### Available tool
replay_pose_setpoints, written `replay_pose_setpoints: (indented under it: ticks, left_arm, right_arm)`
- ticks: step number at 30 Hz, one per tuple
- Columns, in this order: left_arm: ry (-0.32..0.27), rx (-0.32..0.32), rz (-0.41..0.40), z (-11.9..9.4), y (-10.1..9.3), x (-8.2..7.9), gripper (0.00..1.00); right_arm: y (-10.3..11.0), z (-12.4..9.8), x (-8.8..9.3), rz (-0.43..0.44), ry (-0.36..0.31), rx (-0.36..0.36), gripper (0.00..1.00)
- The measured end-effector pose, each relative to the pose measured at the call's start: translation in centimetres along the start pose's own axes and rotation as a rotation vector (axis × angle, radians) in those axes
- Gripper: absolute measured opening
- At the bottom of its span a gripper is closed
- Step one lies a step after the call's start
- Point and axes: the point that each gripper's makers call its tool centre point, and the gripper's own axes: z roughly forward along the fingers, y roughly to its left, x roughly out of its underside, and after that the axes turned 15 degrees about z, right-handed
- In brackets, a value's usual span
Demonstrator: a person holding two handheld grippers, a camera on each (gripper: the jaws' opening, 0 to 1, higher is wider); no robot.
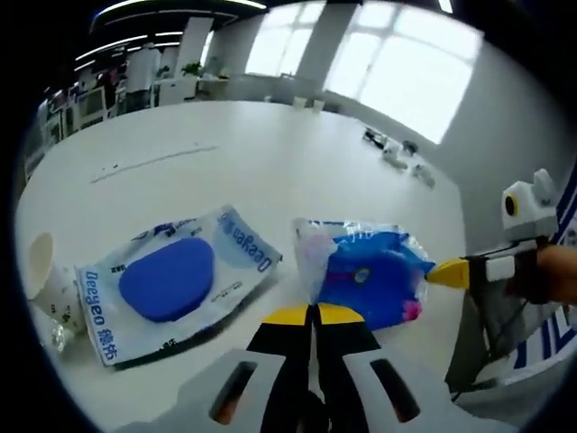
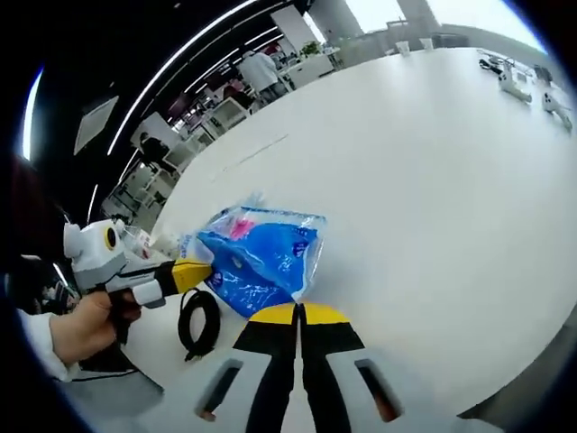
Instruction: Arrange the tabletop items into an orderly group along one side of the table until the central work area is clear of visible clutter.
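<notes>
White tabletop [image 1: 270, 153] spreads wide, the blue pouch [image 1: 374, 271] lying between both closed, empty-looking grippers — left gripper [image 1: 313, 311], right gripper [image 2: 299, 309] — beside the wipes pack [image 1: 171, 280] and paper cup [image 1: 41, 266] — nudging looks underway; next, slide it sideward.

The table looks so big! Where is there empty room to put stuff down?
The white table is bare across its far side, from the flat blue-and-white wipes packet up to the small grey items near the window edge. It is crowded near the crumpled blue plastic bag, paper cup, and black cable loop.
</notes>
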Motion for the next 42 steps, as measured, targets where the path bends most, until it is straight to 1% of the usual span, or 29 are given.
replay_pose_setpoints:
  ticks: [1, 3, 4, 6, 7, 8, 9, 10, 12, 13, 14, 15, 16, 17, 20, 22, 24, 26, 27, 28, 29, 30, 31, 33, 35, 38, 42]
  left_arm:
    - [-0.002, -0.001, -0.002, 0.1, -0.1, -0.1, 0.00]
    - [-0.012, 0.003, -0.101, 0.3, -0.7, -0.4, 0.00]
    - [-0.017, 0.002, -0.119, 0.3, -0.8, -0.7, 0.00]
    - [-0.028, -0.001, -0.065, 0.5, -1.0, -1.3, 0.00]
    - [-0.024, -0.005, -0.024, 0.5, -0.9, -1.4, 0.00]
    - [-0.006, -0.010, 0.003, 0.6, -1.0, -1.3, 0.00]
    - [-0.010, -0.014, 0.030, 0.7, -1.2, -1.6, 0.00]
    - [-0.011, -0.016, 0.018, 0.7, -1.4, -1.8, 0.00]
    - [-0.010, -0.019, 0.019, 0.8, -1.5, -2.2, 0.00]
    - [-0.006, -0.018, 0.027, 0.9, -1.6, -2.5, 0.00]
    - [-0.004, -0.021, 0.046, 1.0, -1.5, -2.6, 0.00]
    - [0.003, -0.029, 0.066, 1.2, -1.5, -2.9, 0.00]
    - [0.001, -0.029, 0.076, 1.3, -1.6, -3.2, 0.00]
    - [0.001, -0.033, 0.093, 1.4, -1.6, -3.6, 0.00]
    - [-0.006, -0.040, 0.088, 1.5, -1.5, -4.4, 0.00]
    - [-0.005, -0.032, 0.098, 2.0, -1.6, -4.9, 0.00]
    - [0.018, -0.038, 0.136, 2.3, -1.5, -5.0, 0.00]
    - [0.001, -0.040, 0.129, 2.5, -1.4, -5.9, 0.00]
    - [-0.019, -0.054, 0.091, 2.6, -1.0, -6.8, 0.00]
    - [-0.012, -0.062, 0.085, 2.6, -0.7, -7.0, 0.00]
    - [-0.013, -0.062, 0.093, 2.7, -0.6, -7.4, 0.00]
    - [-0.015, -0.062, 0.093, 2.7, -0.5, -7.5, 0.00]
    - [-0.013, -0.066, 0.095, 2.8, -0.3, -7.7, 0.00]
    - [0.005, -0.078, 0.098, 2.9, 0.0, -7.4, 0.00]
    - [0.024, -0.083, 0.099, 3.0, 0.1, -7.0, 0.00]
    - [0.041, -0.093, 0.083, 3.2, 0.1, -6.5, 0.00]
    - [0.055, -0.108, 0.050, 3.8, 0.5, -6.1, 0.00]
  right_arm:
    - [-0.1, 0.0, -0.3, -0.005, -0.002, 0.002, 0.00]
    - [-0.4, -0.1, -1.3, -0.014, -0.010, 0.006, 0.00]
    - [-0.6, -0.2, -1.8, -0.022, -0.012, 0.010, 0.00]
    - [-0.7, -0.3, -2.5, -0.032, -0.012, 0.011, 0.00]
    - [-0.7, -0.3, -2.9, -0.037, -0.013, 0.011, 0.00]
    - [-0.6, -0.3, -3.3, -0.048, -0.013, 0.008, 0.00]
    - [-0.5, -0.3, -3.5, -0.053, -0.015, 0.007, 0.00]
    - [-0.5, -0.2, -3.8, -0.059, -0.015, 0.007, 0.00]
    - [-0.5, -0.1, -4.7, -0.075, -0.023, 0.009, 0.00]
    - [-0.5, -0.1, -5.2, -0.082, -0.027, 0.008, 0.00]
    - [-0.5, 0.0, -5.4, -0.083, -0.027, 0.007, 0.00]
    - [-0.5, 0.0, -6.1, -0.087, -0.032, 0.004, 0.00]
    - [-0.5, 0.0, -6.3, -0.086, -0.034, 0.003, 0.00]
    - [-0.5, 0.1, -6.8, -0.076, -0.037, -0.002, 0.00]
    - [-0.5, 0.1, -7.7, -0.078, -0.044, -0.006, 0.00]
    - [-0.4, 0.1, -8.8, -0.057, -0.058, -0.015, 0.00]
    - [0.1, 0.2, -9.7, -0.028, -0.067, -0.037, 0.00]
    - [0.5, 0.2, -10.8, -0.028, -0.090, -0.048, 0.00]
    - [0.9, 0.3, -11.5, -0.020, -0.100, -0.056, 0.00]
    - [1.0, 0.4, -11.8, -0.019, -0.101, -0.056, 0.00]
    - [0.7, 0.5, -12.0, -0.102, -0.086, -0.025, 0.00]
    - [0.7, 0.6, -12.2, -0.124, -0.096, -0.021, 0.00]
    - [1.3, 0.9, -12.3, -0.117, -0.093, -0.035, 0.00]
    - [1.3, 1.3, -12.4, -0.124, -0.081, -0.040, 0.00]
    - [1.2, 1.8, -12.4, -0.160, -0.069, -0.033, 0.00]
    - [1.2, 2.5, -12.4, -0.184, -0.053, -0.031, 0.00]
    - [0.6, 3.5, -12.6, -0.184, -0.035, -0.032, 0.00]
